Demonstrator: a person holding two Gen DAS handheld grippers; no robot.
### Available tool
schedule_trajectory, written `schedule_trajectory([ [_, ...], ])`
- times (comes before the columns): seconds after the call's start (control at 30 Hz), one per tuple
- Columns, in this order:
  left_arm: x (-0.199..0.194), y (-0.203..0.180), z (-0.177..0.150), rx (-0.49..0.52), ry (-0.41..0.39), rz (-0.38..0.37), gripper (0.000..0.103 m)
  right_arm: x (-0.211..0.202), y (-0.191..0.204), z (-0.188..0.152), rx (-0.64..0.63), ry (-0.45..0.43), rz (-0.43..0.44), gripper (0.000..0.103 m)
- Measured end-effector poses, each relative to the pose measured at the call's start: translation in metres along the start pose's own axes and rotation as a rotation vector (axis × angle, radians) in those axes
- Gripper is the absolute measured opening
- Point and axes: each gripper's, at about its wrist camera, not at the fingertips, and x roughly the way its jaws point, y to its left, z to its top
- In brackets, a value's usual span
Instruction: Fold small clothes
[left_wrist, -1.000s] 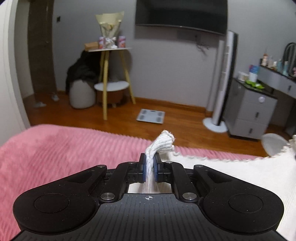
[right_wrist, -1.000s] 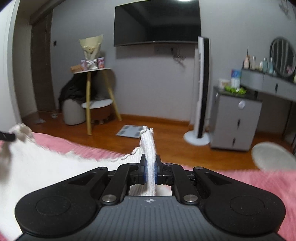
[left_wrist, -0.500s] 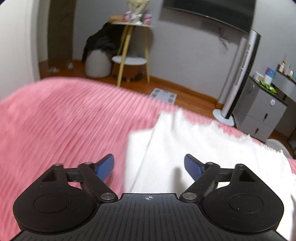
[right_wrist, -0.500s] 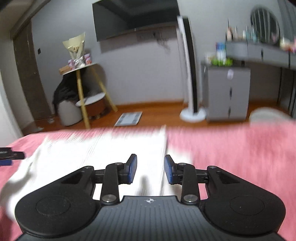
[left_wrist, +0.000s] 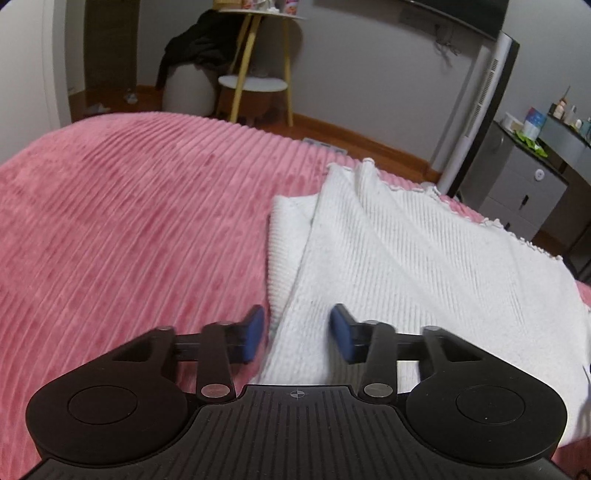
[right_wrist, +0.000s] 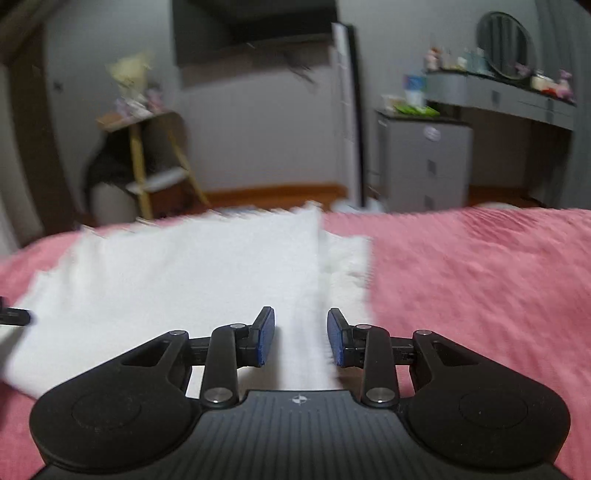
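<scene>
- Lying flat on the pink ribbed bedspread (left_wrist: 129, 221) — the white knit garment (left_wrist: 406, 258), folded over itself.
- Left gripper (left_wrist: 295, 334): jaws closing, garment edge between them, pads not pressing.
- Right gripper (right_wrist: 301, 338): jaws apart over cloth — gripping nothing.

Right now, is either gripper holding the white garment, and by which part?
Neither. The left gripper, jaws closing, and the right gripper both stand open over the white garment, pads clear of the cloth.
</scene>
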Motion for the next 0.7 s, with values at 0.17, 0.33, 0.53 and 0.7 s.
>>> schedule_trajectory([
  [0.17,-0.009,0.002,-0.002,-0.019,-0.070,0.033,0.014,0.004,0.016,-0.015,-0.100,-0.023,0.046,0.033],
  [0.33,-0.008,0.010,-0.006,-0.021,-0.069,0.076,0.046,0.009,0.013,-0.017,-0.117,-0.007,-0.009,0.034],
  [0.53,-0.014,0.031,0.002,-0.162,-0.054,-0.027,0.085,-0.005,0.006,-0.004,-0.094,-0.059,-0.124,0.034],
  [0.7,0.011,0.027,0.008,-0.169,0.023,-0.087,0.087,-0.011,0.015,-0.008,-0.062,-0.064,0.018,0.034],
])
